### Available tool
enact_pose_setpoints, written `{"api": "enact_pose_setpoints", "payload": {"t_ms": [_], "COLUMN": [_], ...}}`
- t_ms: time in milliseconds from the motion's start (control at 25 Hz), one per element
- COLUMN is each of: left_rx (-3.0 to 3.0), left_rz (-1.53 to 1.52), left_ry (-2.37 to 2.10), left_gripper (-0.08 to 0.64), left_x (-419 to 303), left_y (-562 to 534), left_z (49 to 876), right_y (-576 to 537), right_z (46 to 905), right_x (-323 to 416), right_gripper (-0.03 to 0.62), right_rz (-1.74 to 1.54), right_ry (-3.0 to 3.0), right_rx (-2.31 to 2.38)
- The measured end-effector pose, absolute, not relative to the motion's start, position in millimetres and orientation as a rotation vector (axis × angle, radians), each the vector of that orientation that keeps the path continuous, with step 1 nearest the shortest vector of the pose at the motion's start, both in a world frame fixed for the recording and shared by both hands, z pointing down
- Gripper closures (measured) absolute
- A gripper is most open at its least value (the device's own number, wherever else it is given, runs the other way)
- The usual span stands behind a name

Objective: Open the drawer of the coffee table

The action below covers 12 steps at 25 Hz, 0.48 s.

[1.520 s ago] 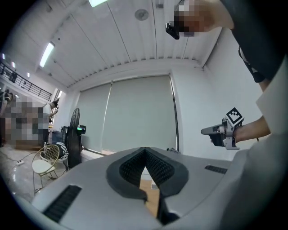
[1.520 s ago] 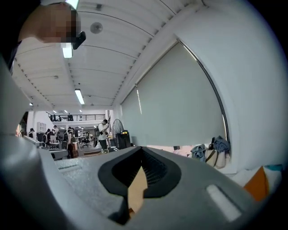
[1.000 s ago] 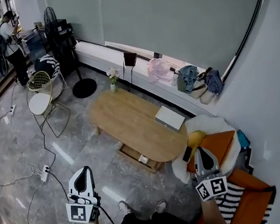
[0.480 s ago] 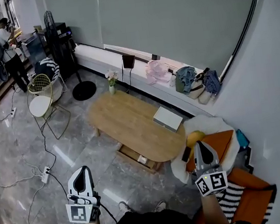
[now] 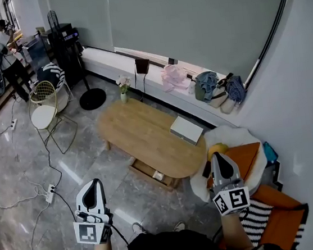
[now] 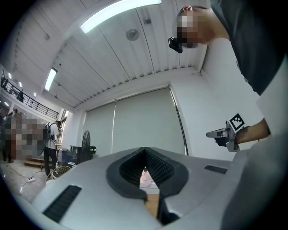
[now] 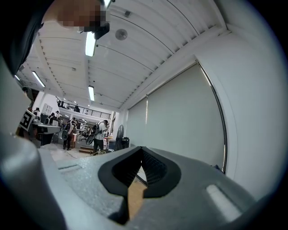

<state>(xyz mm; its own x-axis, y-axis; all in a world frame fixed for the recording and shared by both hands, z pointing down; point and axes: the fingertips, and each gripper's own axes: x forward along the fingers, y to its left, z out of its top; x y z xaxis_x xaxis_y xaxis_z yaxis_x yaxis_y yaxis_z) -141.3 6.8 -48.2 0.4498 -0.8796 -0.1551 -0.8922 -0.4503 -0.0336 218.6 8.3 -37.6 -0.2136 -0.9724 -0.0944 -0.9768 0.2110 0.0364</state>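
Observation:
An oval wooden coffee table (image 5: 143, 133) stands on the grey floor ahead, in the head view. Its low wooden drawer (image 5: 150, 174) shows below the table's near edge, with a small white item in it. My left gripper (image 5: 94, 184) is held in the air well short of the table, left of the drawer, shut and with nothing in it. My right gripper (image 5: 217, 157) hangs near the table's right end, also shut and empty. In the left gripper view my left gripper (image 6: 145, 149) has its jaws together, and so does my right gripper (image 7: 141, 148) in the right gripper view.
A white box (image 5: 186, 129) lies on the table's right end and a small flower vase (image 5: 123, 91) stands at its far end. An orange and white seat (image 5: 237, 160) is by my right gripper. A wire chair (image 5: 47, 107), floor cables (image 5: 37, 190) and a fan (image 5: 81, 63) are to the left.
Only the head view has shifted a little. Both grippers stay shut in about the same places.

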Motion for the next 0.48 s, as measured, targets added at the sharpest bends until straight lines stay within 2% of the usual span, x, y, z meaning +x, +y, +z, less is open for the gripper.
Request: {"api": "enact_pose_setpoints", "payload": {"t_ms": [480], "left_rx": [-2.599], "left_rz": [0.165], "left_ry": [1.556], "left_gripper": [0.554], "left_x": [-135.4], "left_y": [-1.9], "left_z": [-51.5], "right_y": [4.7], "right_z": [-36.7], "right_x": [210.8], "right_gripper": [0.588], "right_rz": [0.122], "right_ry": [2.401], "right_rx": [-1.939]}}
